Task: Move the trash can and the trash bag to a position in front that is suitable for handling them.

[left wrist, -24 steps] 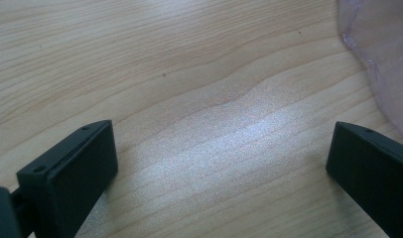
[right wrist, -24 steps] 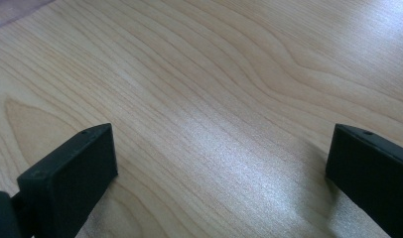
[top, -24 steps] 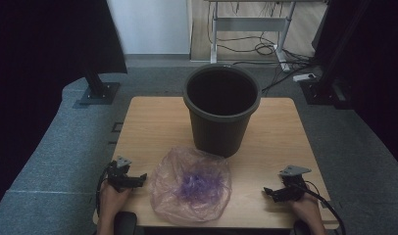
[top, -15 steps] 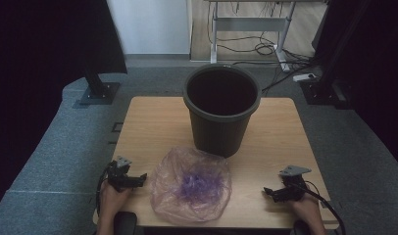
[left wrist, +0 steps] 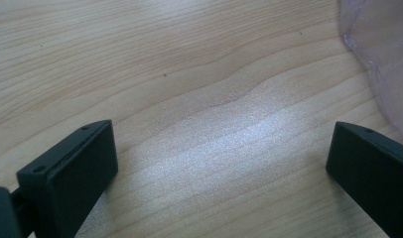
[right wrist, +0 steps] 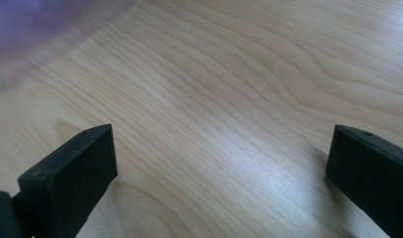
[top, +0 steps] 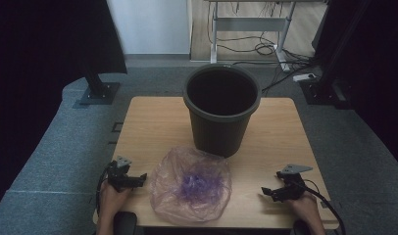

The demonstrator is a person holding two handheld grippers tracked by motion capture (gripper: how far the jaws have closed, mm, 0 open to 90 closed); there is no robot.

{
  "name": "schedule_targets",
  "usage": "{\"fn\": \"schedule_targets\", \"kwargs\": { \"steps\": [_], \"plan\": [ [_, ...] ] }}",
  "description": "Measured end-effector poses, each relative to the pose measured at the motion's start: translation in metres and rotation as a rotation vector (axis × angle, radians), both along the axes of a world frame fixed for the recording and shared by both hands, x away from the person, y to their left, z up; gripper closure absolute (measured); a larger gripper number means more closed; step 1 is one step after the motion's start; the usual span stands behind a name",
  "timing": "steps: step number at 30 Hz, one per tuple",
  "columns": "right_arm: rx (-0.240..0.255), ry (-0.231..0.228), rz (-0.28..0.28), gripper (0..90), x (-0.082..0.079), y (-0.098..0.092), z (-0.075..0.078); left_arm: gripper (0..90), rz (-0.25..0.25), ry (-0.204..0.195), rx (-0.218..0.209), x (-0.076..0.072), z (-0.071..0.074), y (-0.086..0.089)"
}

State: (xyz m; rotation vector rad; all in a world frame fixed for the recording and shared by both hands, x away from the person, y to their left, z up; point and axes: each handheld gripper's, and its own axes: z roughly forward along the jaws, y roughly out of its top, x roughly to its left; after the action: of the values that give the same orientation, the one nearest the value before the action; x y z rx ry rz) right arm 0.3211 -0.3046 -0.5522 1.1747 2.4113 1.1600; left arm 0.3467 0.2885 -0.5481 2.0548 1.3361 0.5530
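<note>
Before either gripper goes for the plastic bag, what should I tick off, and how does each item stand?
1. Left gripper jaws wide, nothing between: ok.
2. Right gripper jaws wide, nothing between: ok.
3. Plastic bag lies flat between the grippers, untouched: ok.
4. Bucket upright, mouth unobstructed: ok.
5. Bucket empty inside: cannot tell, too dark.
6. Bare table beside the bag for approach: ok.
</note>
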Motion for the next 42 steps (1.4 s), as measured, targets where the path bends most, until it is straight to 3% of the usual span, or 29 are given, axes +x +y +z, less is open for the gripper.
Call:
{"fn": "schedule_targets", "kwargs": {
  "steps": [3,9,19,26,29,31,35,42],
  "plan": [
    [-0.048,-0.045,0.021,0.0,0.000,0.013,0.011,0.0,0.000,0.000,0.000,0.000,0.000,0.000],
    [-0.052,-0.095,0.057,0.0,0.003,0.041,0.030,0.0,0.002,0.000,0.000,0.000,0.000,0.000],
    [-0.016,-0.080,0.036,0.0,0.018,0.072,0.041,0.0,0.004,0.000,0.000,0.000,0.000,0.000],
    [-0.052,-0.091,0.087,0.0,0.027,0.107,0.048,0.0,0.005,0.000,0.001,0.000,0.000,-0.001],
    [-0.073,-0.096,0.100,0.0,0.030,0.118,0.046,0.0,0.006,0.000,0.001,0.000,0.000,-0.001],
    [-0.054,-0.086,0.103,0.0,0.033,0.122,0.042,0.0,0.006,0.000,0.001,0.000,0.000,-0.001],
    [-0.132,-0.077,0.096,0.0,0.036,0.124,0.030,0.0,0.007,0.000,0.001,0.000,0.000,-0.001],
    [-0.169,-0.080,0.066,0.0,0.037,0.112,0.024,0.0,0.008,0.000,0.001,0.000,0.000,-0.001]
  ]
}}
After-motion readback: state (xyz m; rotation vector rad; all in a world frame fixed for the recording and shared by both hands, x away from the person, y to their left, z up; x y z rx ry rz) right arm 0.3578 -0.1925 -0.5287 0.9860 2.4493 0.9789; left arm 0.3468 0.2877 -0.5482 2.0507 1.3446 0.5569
